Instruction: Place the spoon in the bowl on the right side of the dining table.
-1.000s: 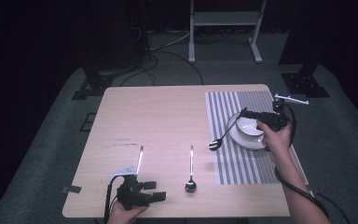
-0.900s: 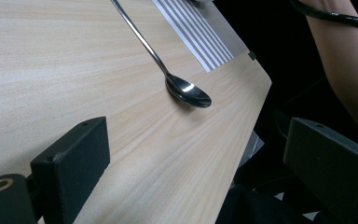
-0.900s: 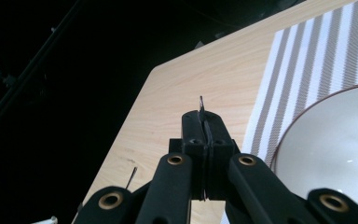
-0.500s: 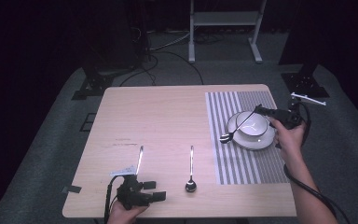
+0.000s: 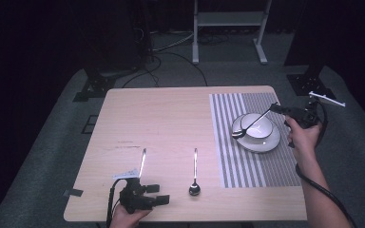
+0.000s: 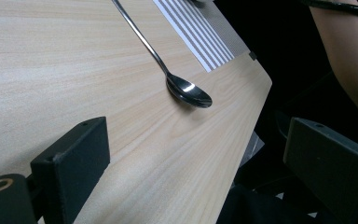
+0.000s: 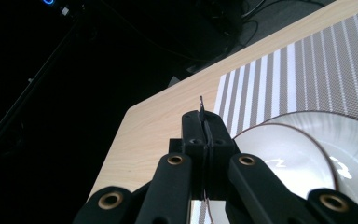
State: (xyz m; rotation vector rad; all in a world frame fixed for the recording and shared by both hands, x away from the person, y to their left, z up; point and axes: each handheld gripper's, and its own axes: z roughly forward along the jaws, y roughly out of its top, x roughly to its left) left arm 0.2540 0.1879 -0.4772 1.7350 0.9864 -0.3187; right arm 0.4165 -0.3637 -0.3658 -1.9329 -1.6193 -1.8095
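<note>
Right gripper [image 5: 274, 107], at the frame's right, is clamped on a spoon [image 5: 253, 124] whose handle slants down-left, its head over the bowl [image 5: 261, 131] on the plate [image 5: 272, 142]. Left gripper [image 5: 160, 194], bottom left, gapes empty.

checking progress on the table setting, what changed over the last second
The right gripper, shut on a spoon's handle, drew back toward the table's right edge, carrying the spoon's head from the mat's left part to the left rim of the bowl. The bowl on its plate, the second spoon, the knife and the open left gripper kept their places.
</note>
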